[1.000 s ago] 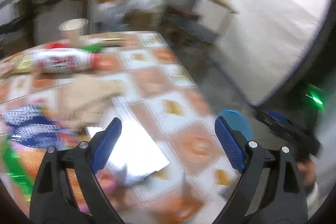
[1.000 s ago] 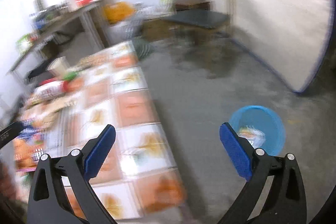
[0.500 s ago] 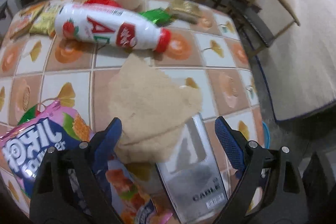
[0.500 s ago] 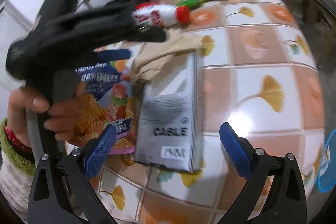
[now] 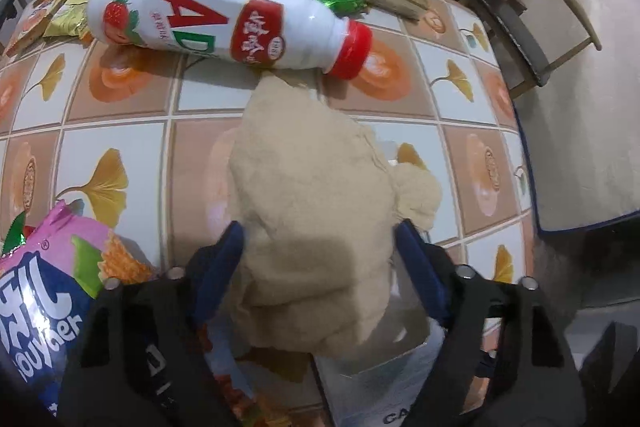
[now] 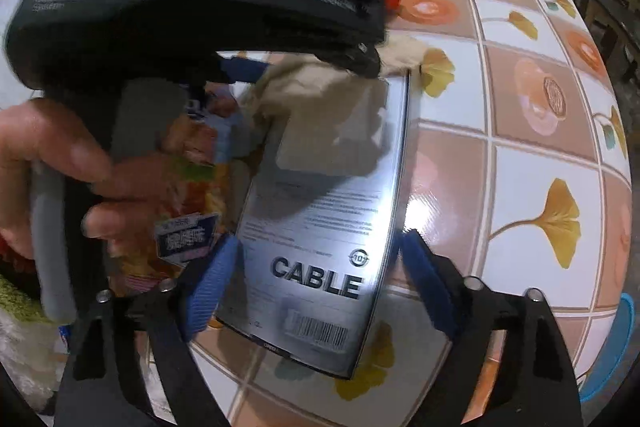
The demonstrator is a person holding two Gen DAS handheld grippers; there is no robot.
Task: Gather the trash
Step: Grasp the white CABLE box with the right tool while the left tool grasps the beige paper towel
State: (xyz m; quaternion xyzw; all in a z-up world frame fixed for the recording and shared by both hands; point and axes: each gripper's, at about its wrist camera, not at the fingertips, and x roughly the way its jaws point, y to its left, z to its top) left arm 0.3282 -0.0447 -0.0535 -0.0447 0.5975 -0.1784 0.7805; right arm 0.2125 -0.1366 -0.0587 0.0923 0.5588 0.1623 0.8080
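Fingers of the left gripper (image 5: 320,267) stand wide on either side of the near end of the tissue (image 5: 316,195), not yet pinching; its long axis runs straight away toward the bottle (image 5: 224,21). Right gripper (image 6: 316,279) likewise straddles the near end of the CABLE box (image 6: 320,219), jaws wide, box running lengthwise away on the table (image 6: 532,155).

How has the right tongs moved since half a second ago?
Yes. The right tongs moved forward and now straddle the CABLE box, nearer to its label on the table.
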